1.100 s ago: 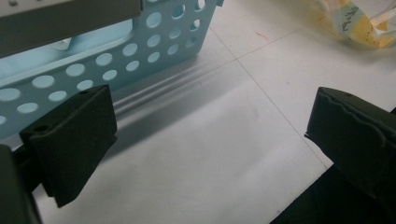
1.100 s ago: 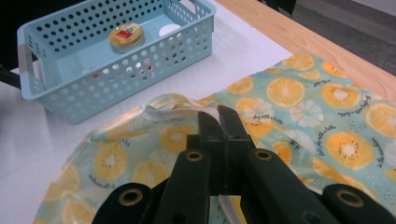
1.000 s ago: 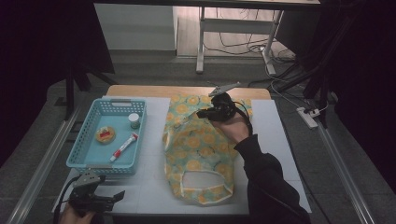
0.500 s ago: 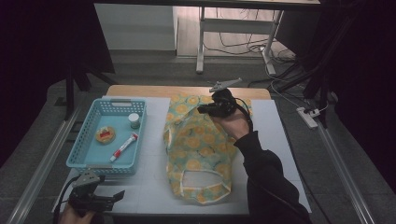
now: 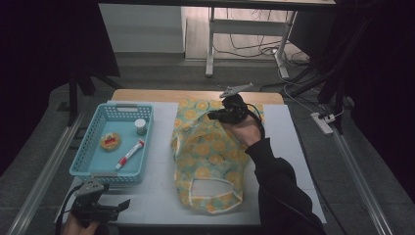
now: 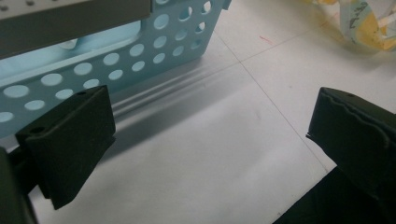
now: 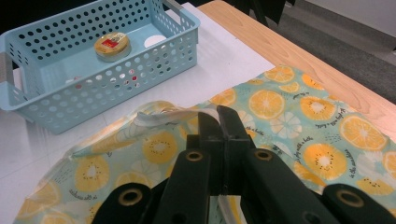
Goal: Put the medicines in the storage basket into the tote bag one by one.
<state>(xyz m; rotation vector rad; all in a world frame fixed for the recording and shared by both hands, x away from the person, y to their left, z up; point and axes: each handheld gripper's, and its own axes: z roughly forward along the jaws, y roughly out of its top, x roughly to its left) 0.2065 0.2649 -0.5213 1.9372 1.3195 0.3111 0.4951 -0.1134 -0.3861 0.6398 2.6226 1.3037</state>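
A fabric bag (image 5: 210,156) printed with orange slices lies flat on the white mat, with its handle opening toward the near edge. My right gripper (image 5: 213,116) sits over the bag's far left corner. In the right gripper view its jaws (image 7: 218,114) are pressed together, with the bag's pale rim (image 7: 159,114) bunched up and lifted at their tips. My left gripper (image 5: 122,205) rests at the near left corner of the table. It is open (image 6: 210,116) with only bare mat between its pads, just in front of the blue basket's wall (image 6: 140,51).
The blue perforated basket (image 5: 80,169) stands left of the bag. It holds a round tin with a red label (image 5: 110,141), a small white jar (image 5: 141,126) and a white tube with a red cap (image 5: 129,153). A wooden table edge (image 5: 147,94) runs behind the mat.
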